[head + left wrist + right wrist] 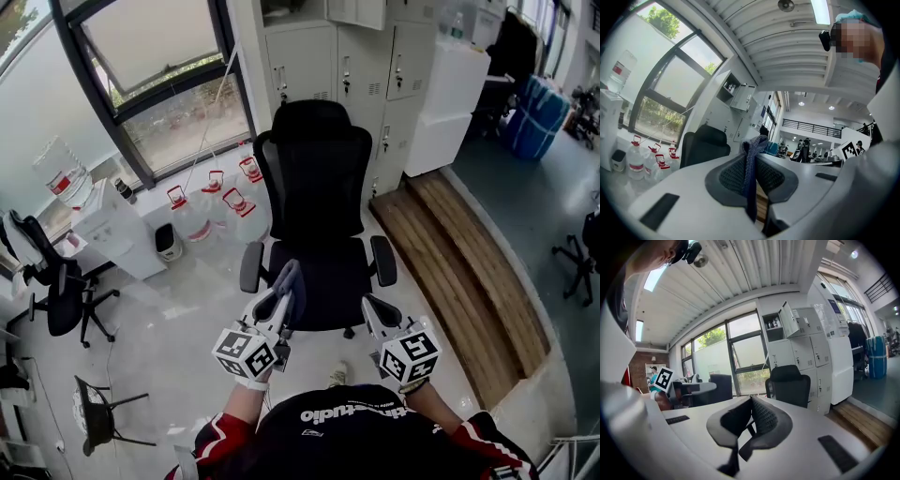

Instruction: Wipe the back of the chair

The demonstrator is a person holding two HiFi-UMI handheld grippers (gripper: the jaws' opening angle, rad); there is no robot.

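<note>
The black mesh office chair stands in front of me, its back (317, 183) facing me above the seat (323, 281). My left gripper (282, 296) hovers over the seat's near left corner, shut on a blue-grey cloth (291, 278) that sticks up past its tips. In the left gripper view the cloth (751, 176) hangs pinched between the jaws of the left gripper (752, 164), with the chair (704, 146) ahead to the left. My right gripper (373, 309) is held beside the seat's near right corner. In the right gripper view the right gripper (751, 403) is shut on nothing, and the chair (790, 386) lies ahead.
White lockers (375, 56) stand behind the chair. Several water jugs (211, 202) and a white dispenser (112, 225) line the window side at the left. A raised wooden platform (459, 272) runs along the right. Other black chairs (61, 291) stand at the far left.
</note>
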